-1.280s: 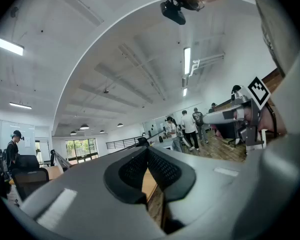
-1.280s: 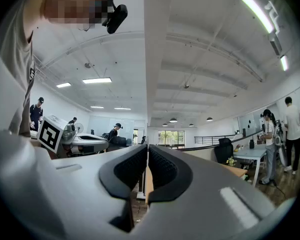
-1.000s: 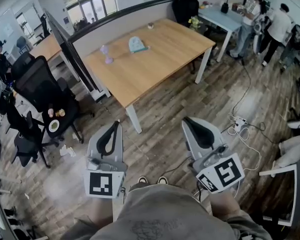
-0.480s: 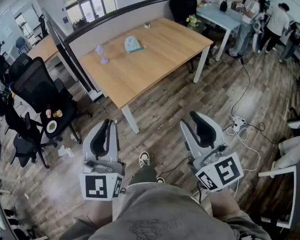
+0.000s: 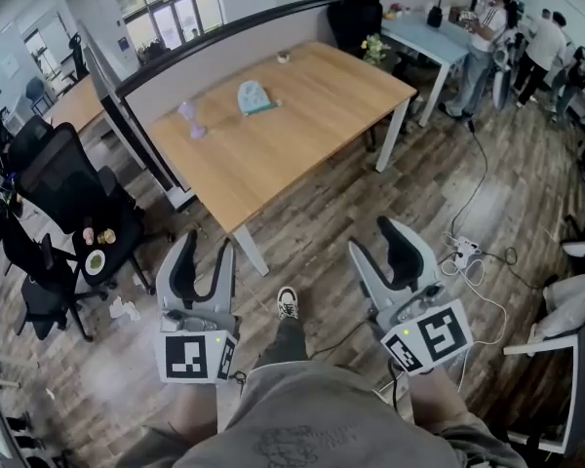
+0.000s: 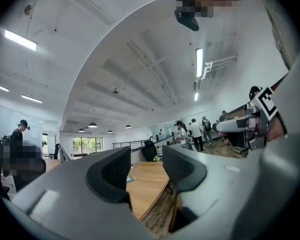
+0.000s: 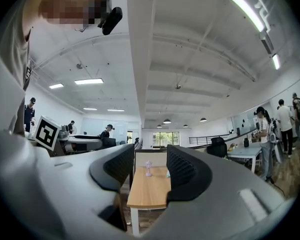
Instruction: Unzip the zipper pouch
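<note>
As the person steps toward the bench [image 5: 302, 125], left hand-held gripper [image 5: 206, 245]: jaws just swung apart, released, nothing between them
Zipper pouch [image 5: 252, 97]: pale blue, lying on the bench's far left part, well apart from both grippers; zip too small to read
Right hand-held gripper [image 5: 374, 242]: likewise just opened and empty
Meaning: approach only; both are ready to grasp, but unzipping has not begun

tabletop [image 5: 292, 135]: mostly bare | left: chair [image 5: 63, 175] (black) | rear: partition [image 5: 224, 49]
</note>
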Tool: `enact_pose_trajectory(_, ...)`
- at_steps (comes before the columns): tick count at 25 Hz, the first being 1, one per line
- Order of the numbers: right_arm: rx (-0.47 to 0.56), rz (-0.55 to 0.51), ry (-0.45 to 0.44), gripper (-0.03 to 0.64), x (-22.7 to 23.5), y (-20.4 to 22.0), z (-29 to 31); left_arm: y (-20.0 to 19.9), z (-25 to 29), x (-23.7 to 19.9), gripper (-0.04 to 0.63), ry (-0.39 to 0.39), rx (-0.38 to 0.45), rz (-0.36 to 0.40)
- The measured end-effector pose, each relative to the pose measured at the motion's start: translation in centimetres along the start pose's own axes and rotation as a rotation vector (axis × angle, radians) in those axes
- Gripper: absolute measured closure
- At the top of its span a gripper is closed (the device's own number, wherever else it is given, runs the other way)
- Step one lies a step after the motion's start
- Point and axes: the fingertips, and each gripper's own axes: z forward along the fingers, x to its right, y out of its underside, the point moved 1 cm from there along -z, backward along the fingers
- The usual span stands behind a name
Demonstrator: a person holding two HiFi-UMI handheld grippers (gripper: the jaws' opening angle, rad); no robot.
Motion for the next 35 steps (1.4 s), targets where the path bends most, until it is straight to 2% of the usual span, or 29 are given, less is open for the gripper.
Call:
enact_pose_trajectory(10, -0.076, 0.007, 0.004, 0.43, 3.6, 2.5, 9.1, 3.3, 8.8, -5.2, 0.405, 0.015, -0.047, -0.037)
enact_pose_trajectory(13, -0.101, 0.008, 0.006, 0.431, 5.1, 3.0, 12.8, 4.0, 12.1, -7.0, 0.405, 0.023, -0.059, -0.044)
enact_pose_trajectory(18, -0.129, 0.013, -0.013, 0.431, 6.9, 3.6, 19.4, 4.5, 16.9, -11.2, 0.411, -0.006, -0.044, -0.06)
enact_pose_trajectory(26, -0.147, 0.002, -0.051, 0.431, 9.2, 4.8, 30.7, 6.8, 25.2, -17.5, 0.411, -0.003, -0.062, -0.05)
enact_pose_trajectory(35, -0.155, 0.006, -0.076, 0.431, 11.3, 5.5, 37.2, 8.5, 30.0, -20.9, 0.411, -0.012, -0.088, -0.051)
